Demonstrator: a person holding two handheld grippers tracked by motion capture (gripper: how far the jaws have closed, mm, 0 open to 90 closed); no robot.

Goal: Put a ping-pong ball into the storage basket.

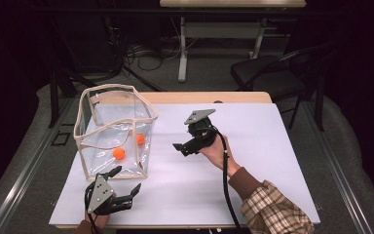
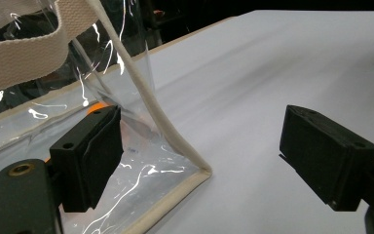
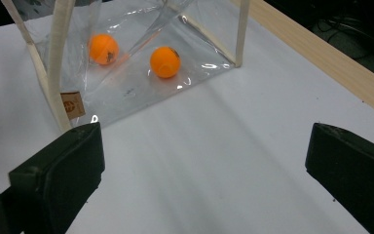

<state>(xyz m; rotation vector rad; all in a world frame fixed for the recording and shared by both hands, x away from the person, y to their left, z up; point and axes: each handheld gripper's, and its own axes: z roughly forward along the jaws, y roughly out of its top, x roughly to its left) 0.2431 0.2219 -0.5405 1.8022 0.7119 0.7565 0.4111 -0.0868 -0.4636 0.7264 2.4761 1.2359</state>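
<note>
A clear plastic bag (image 1: pixel 114 131) with beige trim stands open-topped on the left of the white table. Two orange balls (image 1: pixel 119 153) (image 1: pixel 140 139) lie on its floor. My left gripper (image 1: pixel 125 181) is open at the bag's near right corner. In the left gripper view that bag corner (image 2: pixel 202 173) lies between the wide jaws of the left gripper (image 2: pixel 199 161), with the left pad (image 2: pixel 102 156) close against the plastic. My right gripper (image 1: pixel 180 148) hovers right of the bag and points at it. The right gripper (image 3: pixel 204 170) is open and holds nothing, with both balls (image 3: pixel 103 48) (image 3: pixel 165 62) ahead of it inside the bag (image 3: pixel 126 92).
The white table cover (image 1: pixel 253 161) spreads to the right of the bag, and a wooden edge (image 1: pixel 199 97) runs along its far side. A dark chair (image 1: pixel 272 73) and another table's legs (image 1: pixel 182 48) stand beyond. A small brown label (image 3: pixel 73 105) hangs on the bag's seam.
</note>
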